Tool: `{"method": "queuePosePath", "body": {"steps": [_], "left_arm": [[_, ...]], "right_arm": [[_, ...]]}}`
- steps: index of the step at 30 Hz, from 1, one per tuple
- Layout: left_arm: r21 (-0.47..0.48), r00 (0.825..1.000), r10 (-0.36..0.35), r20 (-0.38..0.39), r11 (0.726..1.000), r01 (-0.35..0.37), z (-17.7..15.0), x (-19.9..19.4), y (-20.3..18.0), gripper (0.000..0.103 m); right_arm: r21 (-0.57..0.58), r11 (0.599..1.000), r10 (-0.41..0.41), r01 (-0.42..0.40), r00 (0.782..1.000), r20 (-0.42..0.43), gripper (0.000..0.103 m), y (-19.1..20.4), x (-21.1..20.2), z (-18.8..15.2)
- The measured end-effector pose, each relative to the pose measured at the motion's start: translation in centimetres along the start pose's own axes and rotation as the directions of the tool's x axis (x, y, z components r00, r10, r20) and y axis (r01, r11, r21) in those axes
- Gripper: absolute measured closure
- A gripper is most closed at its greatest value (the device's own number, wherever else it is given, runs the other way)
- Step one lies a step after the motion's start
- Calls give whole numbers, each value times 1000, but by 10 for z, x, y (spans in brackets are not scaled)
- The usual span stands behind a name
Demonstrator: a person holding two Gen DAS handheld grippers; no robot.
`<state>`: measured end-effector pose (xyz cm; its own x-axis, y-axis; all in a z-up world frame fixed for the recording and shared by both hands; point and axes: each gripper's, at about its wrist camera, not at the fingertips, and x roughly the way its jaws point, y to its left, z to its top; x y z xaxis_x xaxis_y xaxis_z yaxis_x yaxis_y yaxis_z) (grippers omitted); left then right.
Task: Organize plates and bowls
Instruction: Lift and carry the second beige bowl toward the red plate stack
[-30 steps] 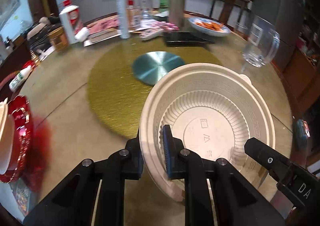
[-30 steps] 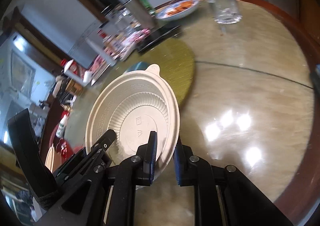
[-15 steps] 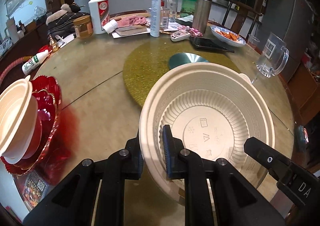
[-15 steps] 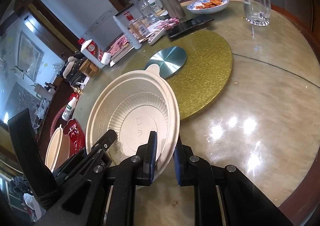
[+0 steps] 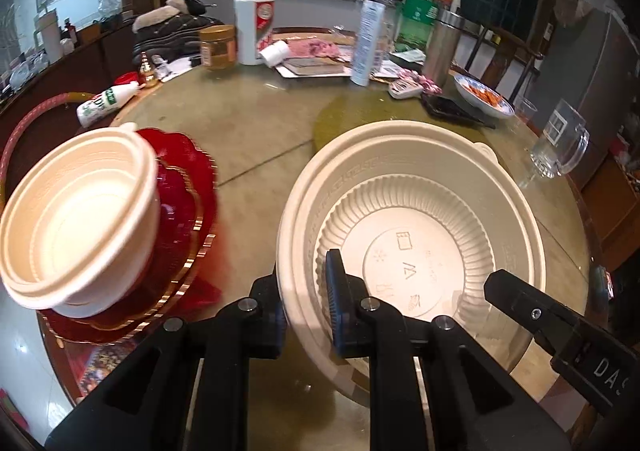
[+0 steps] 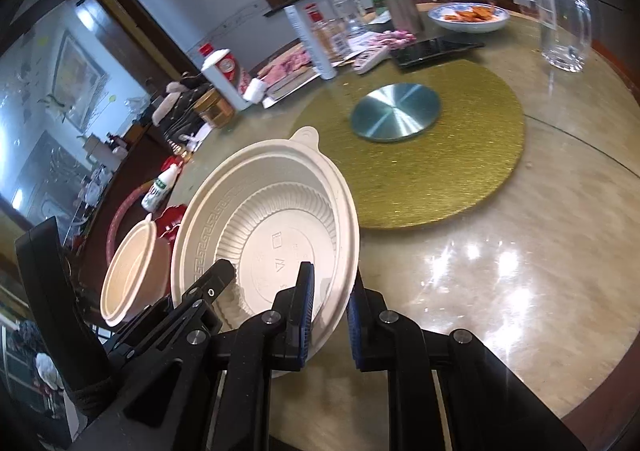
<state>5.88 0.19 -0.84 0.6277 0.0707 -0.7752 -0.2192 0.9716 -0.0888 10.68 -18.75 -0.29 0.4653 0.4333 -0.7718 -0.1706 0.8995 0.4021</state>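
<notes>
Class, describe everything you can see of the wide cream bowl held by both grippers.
The wide cream bowl looks like thin moulded plastic: a flat rim with a key pattern, ribbed inner wall, stamped symbols on its base and a small tab on the far edge. It is empty and tilted, held above the table. The left gripper and right gripper pinch its near rim.

Count by kind:
- Beige disposable bowls: two. One wide bowl [image 5: 412, 219] sits between the fingers; one deeper bowl [image 5: 76, 219] lies left of the fingers.
- Red gold-rimmed plates [image 5: 188, 211]: a stack under the deeper bowl; number unclear.
- Glass mugs [image 5: 560, 149]: one, far right beyond the fingertips.
- Food dishes [image 5: 482, 97]: one.
- Green bottles [image 5: 420, 11]: one.
- Steel flasks [image 5: 442, 45]: one.
</notes>
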Motion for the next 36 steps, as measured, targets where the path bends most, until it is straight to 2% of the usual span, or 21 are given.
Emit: {"method": "queuePosePath", "body": {"steps": [18, 27, 36], "left_arm": [[-64, 993, 32, 114, 998, -25, 17, -40, 48, 89], [-102, 981, 86, 174, 992, -69, 22, -58, 82, 89], [-179, 974, 134, 183, 979, -101, 23, -64, 122, 89]], "right_arm": [[-105, 993, 56, -53, 998, 31, 88, 64, -6, 5], [-168, 981, 105, -100, 994, 23, 88, 102, 0, 7], [-236, 961, 148, -145, 989, -6, 88, 146, 17, 6]]}}
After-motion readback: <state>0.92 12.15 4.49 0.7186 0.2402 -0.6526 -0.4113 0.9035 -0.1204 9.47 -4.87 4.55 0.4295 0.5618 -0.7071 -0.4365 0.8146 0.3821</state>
